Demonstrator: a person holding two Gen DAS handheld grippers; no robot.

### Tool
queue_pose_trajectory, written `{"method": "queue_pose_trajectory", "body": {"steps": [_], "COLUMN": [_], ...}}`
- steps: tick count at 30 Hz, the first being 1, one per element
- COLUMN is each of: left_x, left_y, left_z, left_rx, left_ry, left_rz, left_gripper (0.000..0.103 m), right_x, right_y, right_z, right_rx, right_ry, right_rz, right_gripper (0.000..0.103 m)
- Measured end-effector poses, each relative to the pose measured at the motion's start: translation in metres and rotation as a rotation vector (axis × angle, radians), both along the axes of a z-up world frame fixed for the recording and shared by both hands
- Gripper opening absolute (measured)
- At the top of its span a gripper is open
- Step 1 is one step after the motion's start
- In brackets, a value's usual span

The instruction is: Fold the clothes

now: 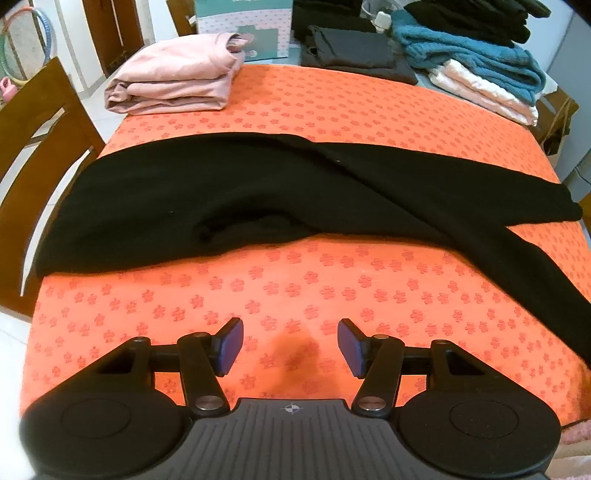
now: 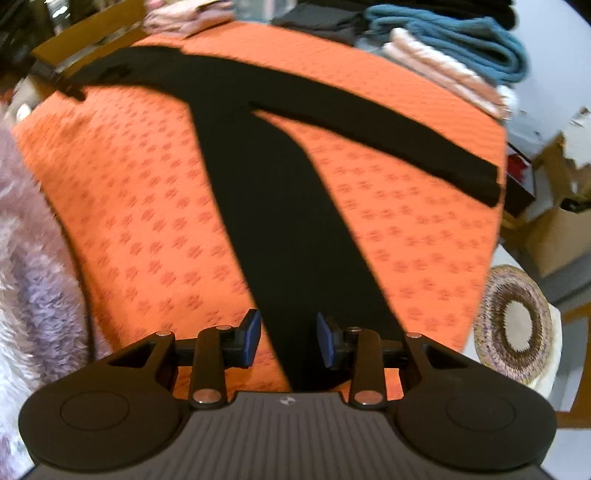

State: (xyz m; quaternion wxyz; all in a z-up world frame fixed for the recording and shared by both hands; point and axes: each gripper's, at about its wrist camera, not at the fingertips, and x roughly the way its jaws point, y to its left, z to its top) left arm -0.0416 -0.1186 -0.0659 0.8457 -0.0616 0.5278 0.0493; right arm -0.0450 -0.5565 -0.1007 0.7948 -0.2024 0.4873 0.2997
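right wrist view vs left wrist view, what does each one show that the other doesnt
Only the right wrist view shows a woven round mat off the table edge, cardboard boxes, fluffy lilac fabric, and the black garment splitting into two legs, one running between the open right claw.

Only the left wrist view shows a wooden chair, a patterned box and the open left claw over bare cloth.

Both show the orange tablecloth, the folded pink garment and the teal knit.
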Motion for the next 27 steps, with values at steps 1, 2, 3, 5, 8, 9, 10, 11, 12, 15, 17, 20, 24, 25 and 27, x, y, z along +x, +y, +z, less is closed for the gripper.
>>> {"method": "queue_pose_trajectory", "body": {"steps": [1, 2, 3, 5, 8, 9, 10, 11, 12, 15, 17, 20, 24, 25, 27], "left_x": [0.001, 0.002, 0.003, 0.004, 0.003, 0.003, 0.002, 0.002, 0.001, 0.002, 0.002, 0.002, 0.006, 0.007, 0.009], "left_y": [-0.002, -0.004, -0.006, -0.008, -0.011, -0.011, -0.011, -0.011, -0.011, -0.009, -0.010, -0.012, -0.018, -0.020, -0.022], "left_z": [0.000, 0.001, 0.001, 0.002, 0.002, 0.002, 0.002, 0.002, 0.002, 0.002, 0.002, 0.003, 0.007, 0.009, 0.011], "left_rx": [0.000, 0.000, 0.001, 0.004, 0.004, 0.002, -0.001, -0.002, -0.004, -0.010, -0.017, -0.021, -0.029, -0.032, -0.038], "left_ry": [0.001, 0.001, 0.000, -0.002, -0.004, -0.005, -0.006, -0.007, -0.009, -0.012, -0.014, -0.021, -0.041, -0.046, -0.053], "left_rz": [-0.004, -0.010, -0.015, -0.021, -0.020, -0.016, -0.013, -0.009, -0.004, 0.011, 0.019, 0.024, 0.022, 0.023, 0.024], "left_gripper": [0.060, 0.060, 0.060, 0.061, 0.061, 0.061, 0.061, 0.061, 0.061, 0.061, 0.061, 0.061, 0.061, 0.061, 0.061], "right_x": [-0.002, -0.003, -0.004, -0.003, 0.002, 0.004, 0.006, 0.008, 0.012, 0.025, 0.038, 0.061, 0.098, 0.108, 0.132], "right_y": [0.003, 0.006, 0.007, 0.007, 0.005, 0.003, 0.002, 0.001, -0.001, -0.006, -0.009, -0.012, -0.012, -0.012, -0.012], "right_z": [-0.003, -0.005, -0.008, -0.010, -0.008, -0.006, -0.003, 0.002, 0.008, 0.033, 0.050, 0.072, 0.090, 0.093, 0.095], "right_rx": [-0.008, -0.014, -0.015, -0.006, 0.006, 0.003, 0.000, -0.002, -0.003, -0.006, -0.011, -0.034, -0.069, -0.079, -0.102], "right_ry": [-0.002, -0.006, -0.010, -0.022, -0.030, -0.036, -0.049, -0.063, -0.080, -0.147, -0.194, -0.260, -0.316, -0.320, -0.316], "right_rz": [0.014, 0.025, 0.032, 0.037, 0.027, 0.027, 0.031, 0.034, 0.033, 0.024, 0.012, -0.001, -0.022, -0.030, -0.051], "right_gripper": [0.037, 0.034, 0.032, 0.025, 0.003, 0.003, 0.003, 0.003, 0.003, 0.003, 0.003, 0.003, 0.003, 0.003, 0.002]}}
